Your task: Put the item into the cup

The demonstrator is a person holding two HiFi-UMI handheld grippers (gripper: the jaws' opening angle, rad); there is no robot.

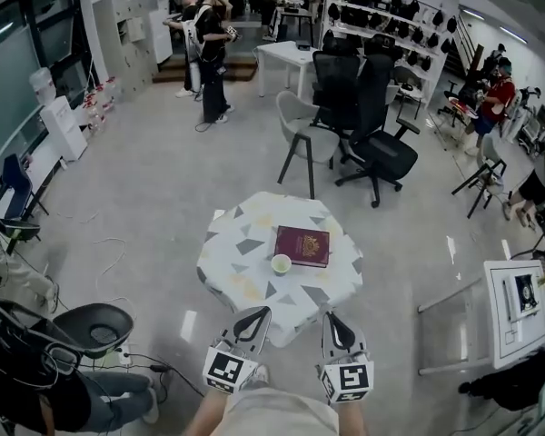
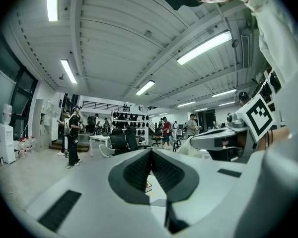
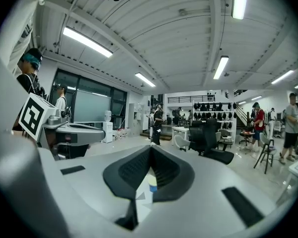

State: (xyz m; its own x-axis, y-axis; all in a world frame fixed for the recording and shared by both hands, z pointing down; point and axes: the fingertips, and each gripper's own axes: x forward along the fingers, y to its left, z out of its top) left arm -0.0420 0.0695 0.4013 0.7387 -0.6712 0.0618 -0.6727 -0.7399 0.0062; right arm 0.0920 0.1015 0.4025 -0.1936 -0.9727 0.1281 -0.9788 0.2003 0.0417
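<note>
— Where's the cup (image 1: pixel 281 263)?
— It's on the round worktop (image 1: pixel 236 252), just beside the near edge of a red book (image 1: pixel 302 245). It sits ahead of both sets of jaws, touching neither.
— And the 2 grippers?
— The left gripper (image 1: pixel 257 313) and right gripper (image 1: pixel 332 317) hover over the worktop's near edge, each with its jaws pressed together. In the right gripper view the cup shows just below the tips.
</note>
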